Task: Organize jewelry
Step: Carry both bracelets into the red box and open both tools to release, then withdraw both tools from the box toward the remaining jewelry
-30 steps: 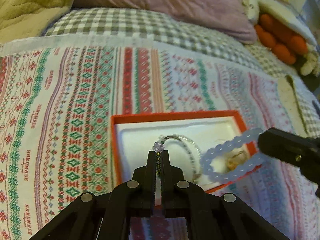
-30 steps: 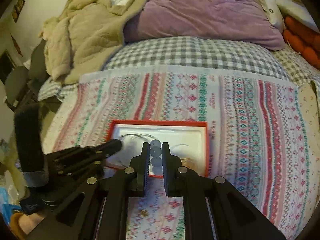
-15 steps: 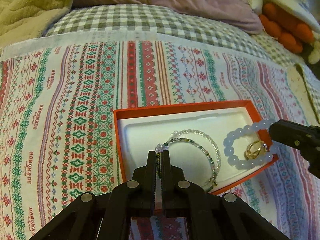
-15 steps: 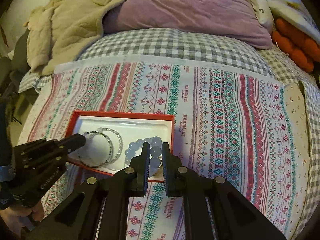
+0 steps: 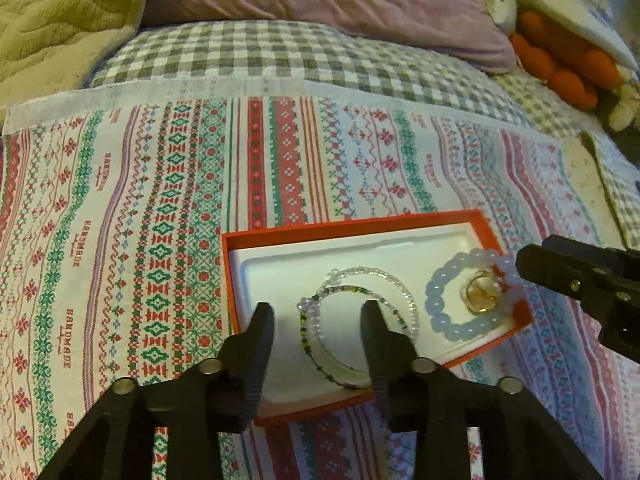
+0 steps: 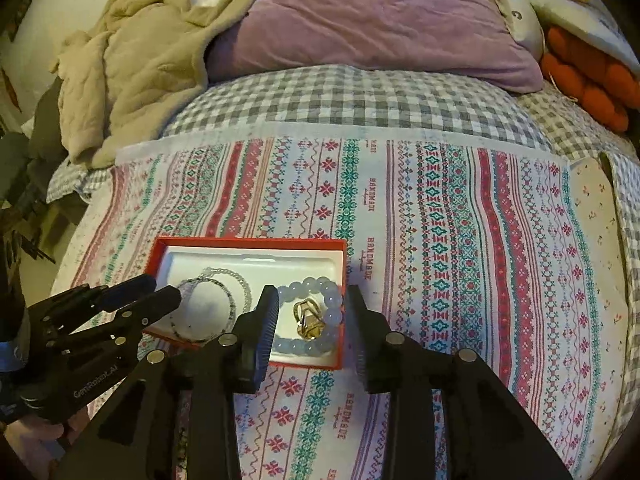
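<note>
On the bed, setting: we see an orange box with a white liner lying on a patterned cloth, and every piece we can find sits inside it.
Left gripper: released, jaws spread and empty, hovering over the near-left part of the box above the thin bracelets.
Right gripper: released as well, jaws wide apart on either side of the box's right end, holding nothing.
Blue bead bracelet: one, lying flat at the right end of the liner.
Gold ring: one, resting inside the loop of the blue bead bracelet.
Thin beaded bracelets: we count two, one clear and one dark green, overlapping in the middle of the liner.
Loose pieces on the cloth: none that we can see.
Step in hand: we judge the letting-go is done for both bracelets, so this is the end of the placing step.
Next move: we would lift both grippers straight up and clear, without snagging the strands, then look for a lid or any further piece.
</note>
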`<action>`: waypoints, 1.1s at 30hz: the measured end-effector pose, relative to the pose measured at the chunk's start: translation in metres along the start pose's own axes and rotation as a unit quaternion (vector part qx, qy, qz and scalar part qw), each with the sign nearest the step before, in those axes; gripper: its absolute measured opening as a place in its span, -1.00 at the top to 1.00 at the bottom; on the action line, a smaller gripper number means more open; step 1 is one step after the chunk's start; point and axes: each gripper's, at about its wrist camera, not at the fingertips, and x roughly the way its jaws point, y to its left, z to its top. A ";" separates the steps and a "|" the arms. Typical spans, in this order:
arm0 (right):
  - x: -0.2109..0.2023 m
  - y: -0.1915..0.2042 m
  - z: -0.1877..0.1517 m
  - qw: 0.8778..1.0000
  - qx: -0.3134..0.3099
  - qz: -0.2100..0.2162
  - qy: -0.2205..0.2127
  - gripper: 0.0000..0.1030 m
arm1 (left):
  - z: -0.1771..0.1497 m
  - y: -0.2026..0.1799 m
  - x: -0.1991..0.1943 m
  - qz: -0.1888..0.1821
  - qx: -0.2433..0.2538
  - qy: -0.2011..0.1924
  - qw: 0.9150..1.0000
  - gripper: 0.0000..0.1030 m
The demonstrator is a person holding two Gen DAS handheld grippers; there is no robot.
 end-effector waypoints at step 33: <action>-0.047 0.024 -0.069 0.998 -0.039 -0.030 0.039 -0.24 | -0.060 -0.007 -0.062 0.054 0.052 0.007 0.997 -0.98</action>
